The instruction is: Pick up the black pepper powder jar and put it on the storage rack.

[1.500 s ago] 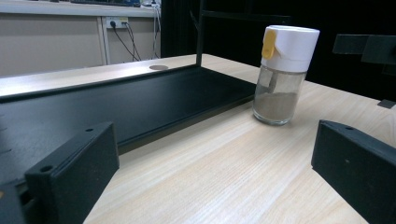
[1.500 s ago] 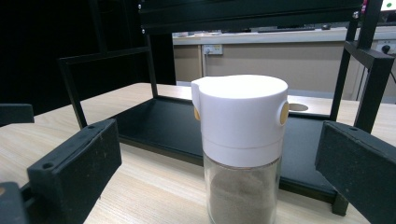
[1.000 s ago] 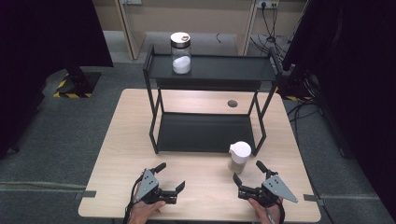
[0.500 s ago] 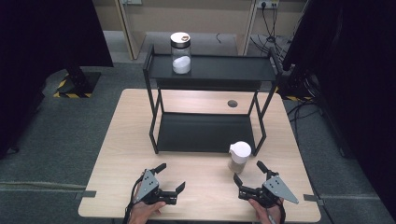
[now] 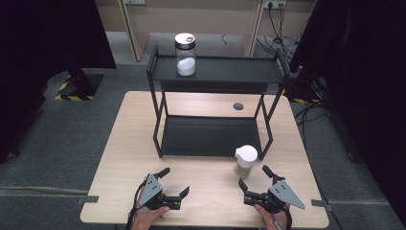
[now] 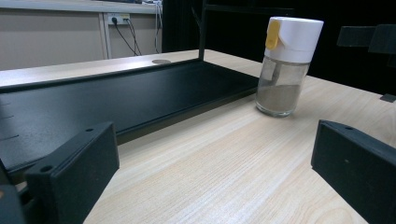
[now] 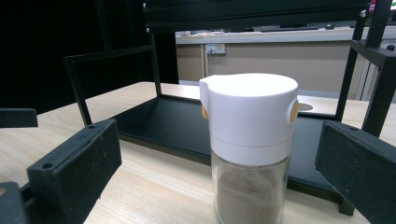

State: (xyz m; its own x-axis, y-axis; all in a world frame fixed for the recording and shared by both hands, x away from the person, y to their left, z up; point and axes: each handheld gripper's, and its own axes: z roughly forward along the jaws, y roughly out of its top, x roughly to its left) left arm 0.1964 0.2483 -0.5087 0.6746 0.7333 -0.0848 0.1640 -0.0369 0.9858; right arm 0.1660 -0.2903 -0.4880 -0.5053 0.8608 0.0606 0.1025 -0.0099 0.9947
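The right gripper [image 5: 256, 178] rested at the near right edge of the desk [image 5: 124, 143], jaws wide apart and empty. The white-capped shaker [image 5: 245, 161] (brown powder inside) stood upright just beyond it, near the right front leg of the black shelf rack [image 5: 210, 136]. The left gripper [image 5: 174, 182] lay near the near edge, jaws likewise wide and empty.

A black two-tier rack [image 5: 215, 72] stands on the far half of a light wooden table [image 5: 124, 139]. On its upper shelf, toward the left, sits a glass jar [image 5: 185, 53] with white contents and a dark lid. A round grommet hole [image 5: 238, 106] lies behind the rack.
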